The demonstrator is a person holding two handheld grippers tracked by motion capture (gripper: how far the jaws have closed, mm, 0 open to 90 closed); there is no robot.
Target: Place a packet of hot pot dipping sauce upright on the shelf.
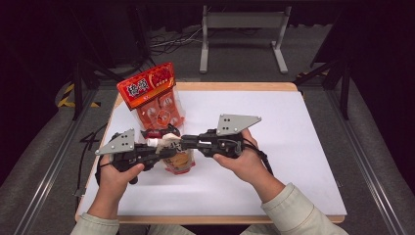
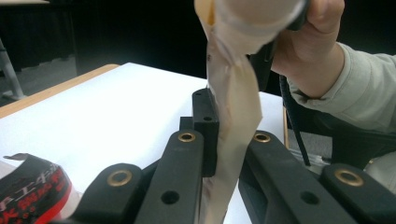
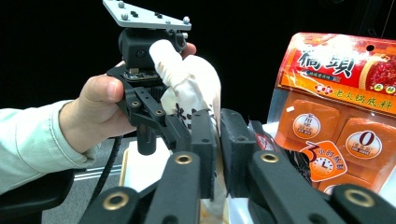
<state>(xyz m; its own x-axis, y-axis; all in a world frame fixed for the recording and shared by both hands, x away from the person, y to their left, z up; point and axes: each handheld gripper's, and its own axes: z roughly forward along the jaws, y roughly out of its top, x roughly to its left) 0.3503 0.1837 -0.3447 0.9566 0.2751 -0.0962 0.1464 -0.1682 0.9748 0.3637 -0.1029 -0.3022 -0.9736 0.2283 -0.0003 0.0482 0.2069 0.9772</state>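
Two packs are sitting on the white table [image 1: 293,147]: a tall orange pack [image 1: 154,98] leaning upright behind the work, its printed face toward the person, and a smaller orange pouch [image 1: 178,161] lying flat just under the grippers. A dark red wrapper [image 2: 32,186] is lying at the near edge of the left gripper view, beside the jaws. One pale sachet [image 1: 166,143] is being held above the table, between the two tools, with the flat pouch directly beneath it. The left gripper [image 1: 159,151] is clamping the sachet from one side and the right gripper [image 1: 182,142] is pinching it from the other, both sets of jaws drawn narrow on the pale film, their tips almost meeting. The sachet is running roughly left to right across the table in the high view, its long axis lying along the line of the two grippers, and it is looking twisted and crumpled. In the right gripper view the tall pack is standing close on the right, partly behind a jaw. Both hands are gripping their handles, sleeves resting near the table's front edge.
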